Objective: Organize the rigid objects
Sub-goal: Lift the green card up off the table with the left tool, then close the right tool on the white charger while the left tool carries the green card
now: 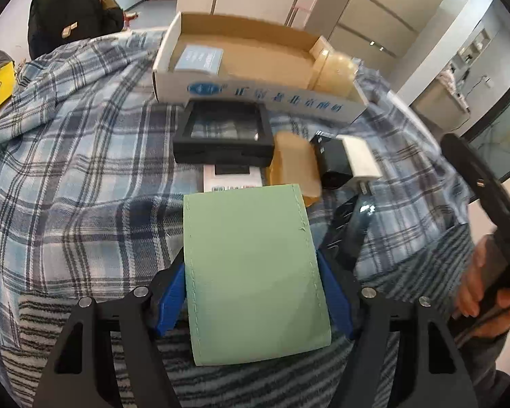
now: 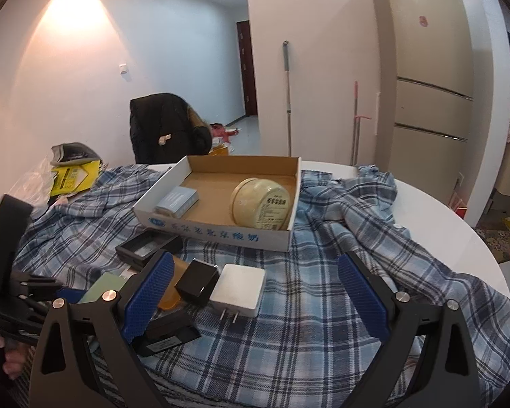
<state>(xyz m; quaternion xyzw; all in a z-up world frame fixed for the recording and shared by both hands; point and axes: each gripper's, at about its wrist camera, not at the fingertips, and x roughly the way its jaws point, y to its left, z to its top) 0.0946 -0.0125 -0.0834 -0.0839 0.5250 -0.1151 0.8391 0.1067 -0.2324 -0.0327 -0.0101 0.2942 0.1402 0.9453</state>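
Observation:
My left gripper (image 1: 251,272) has a pale green flat case (image 1: 255,265) between its blue pads, which press on both long edges: shut on it. The case also shows beside that gripper in the right wrist view (image 2: 108,285). Ahead stands a white cardboard box (image 1: 265,98) (image 2: 221,234) holding a pale blue packet (image 2: 178,200) and a round cream tin (image 2: 260,204). In front of it lie a black frame case (image 1: 221,136), an amber block (image 1: 295,159), a black cube (image 2: 197,282) and a white plug charger (image 2: 238,289). My right gripper (image 2: 255,265) is open, with nothing held.
A blue plaid cloth (image 2: 323,306) covers the round white table (image 2: 442,217). A flat black item (image 2: 166,336) lies by my right gripper's left finger. A yellow bag (image 2: 71,176) sits at the far left. A chair with a black jacket (image 2: 166,129) and a fridge (image 2: 428,68) stand beyond.

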